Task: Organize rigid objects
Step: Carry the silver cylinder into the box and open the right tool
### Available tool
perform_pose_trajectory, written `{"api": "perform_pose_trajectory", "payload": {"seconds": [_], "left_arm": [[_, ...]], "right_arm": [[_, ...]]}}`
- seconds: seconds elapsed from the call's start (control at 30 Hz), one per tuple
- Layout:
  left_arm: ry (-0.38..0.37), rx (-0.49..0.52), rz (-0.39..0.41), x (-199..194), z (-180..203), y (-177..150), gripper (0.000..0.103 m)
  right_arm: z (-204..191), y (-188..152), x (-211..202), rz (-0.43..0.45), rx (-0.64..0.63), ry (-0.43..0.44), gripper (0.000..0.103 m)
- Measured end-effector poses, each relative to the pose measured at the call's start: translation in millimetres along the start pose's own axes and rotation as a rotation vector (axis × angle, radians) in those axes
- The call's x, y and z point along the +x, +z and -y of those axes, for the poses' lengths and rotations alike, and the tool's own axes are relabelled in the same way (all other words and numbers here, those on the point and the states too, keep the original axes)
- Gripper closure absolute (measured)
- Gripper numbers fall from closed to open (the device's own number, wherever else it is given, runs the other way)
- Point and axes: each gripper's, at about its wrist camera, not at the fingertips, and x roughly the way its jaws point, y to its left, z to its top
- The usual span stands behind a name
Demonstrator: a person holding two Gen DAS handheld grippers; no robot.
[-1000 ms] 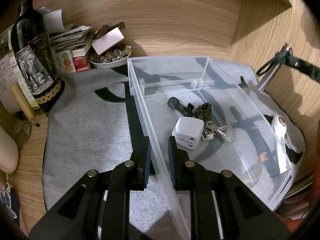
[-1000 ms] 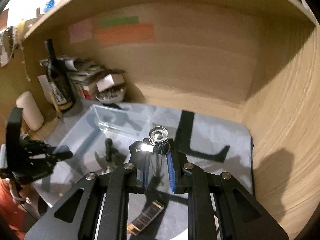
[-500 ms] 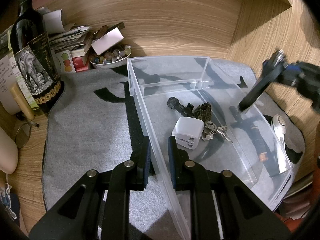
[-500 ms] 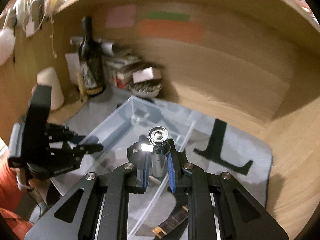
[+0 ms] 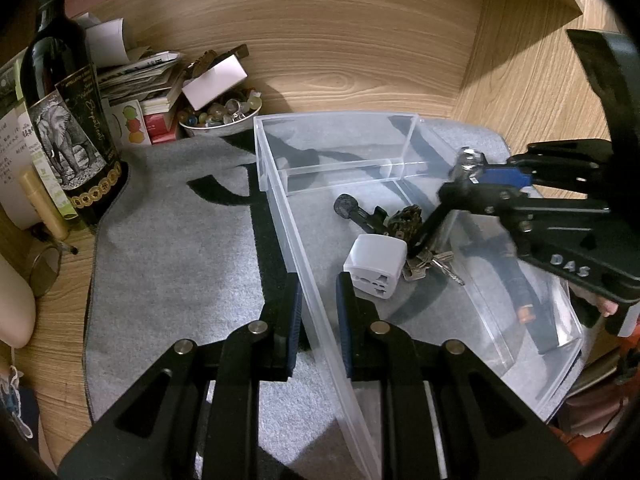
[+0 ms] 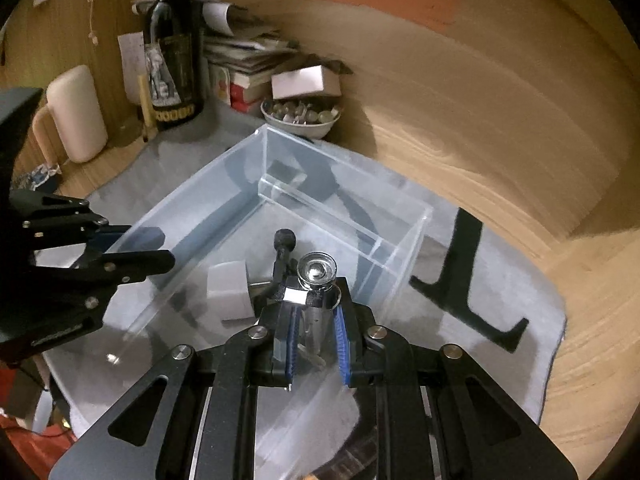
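**Felt mat, wooden nook, clear bin**

Grey felt mat [image 5: 168,264] covers a wooden desk walled by wood panels. Left gripper [image 5: 316,300] is clamped on the near wall of the clear bin [image 5: 280,184]. Right gripper [image 6: 316,320] pinches a silver-capped tool [image 6: 317,272] above the bin. Ahead of the left fingers, inside the bin, lie a white adapter [image 5: 376,264] and keys [image 5: 428,266]. A wine bottle [image 5: 68,120] stands far left.

Metal tool [image 6: 317,280] in right claw [image 6: 316,344]
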Motion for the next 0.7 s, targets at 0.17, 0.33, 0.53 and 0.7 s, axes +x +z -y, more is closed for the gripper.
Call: {"api": "perform_pose_trajectory", "payload": {"seconds": [0.17,0.33,0.53,0.7], "left_arm": [[0.0,-0.001,0.001,0,0,0,0.086],[0.0,0.0,0.0,0,0,0,0.086],[0.0,0.0,0.001,0,0,0,0.086],[0.0,0.0,0.001,0,0,0,0.086]], "right_arm": [[-6,7,8,-0.004,-0.013,0.012,0.087],[-13,13,16,-0.022,-0.022,0.029,0.087],[-18,13,20,-0.044,-0.02,0.046,0.061],[-14,13,1,0.014,-0.001,0.032,0.05]]}}
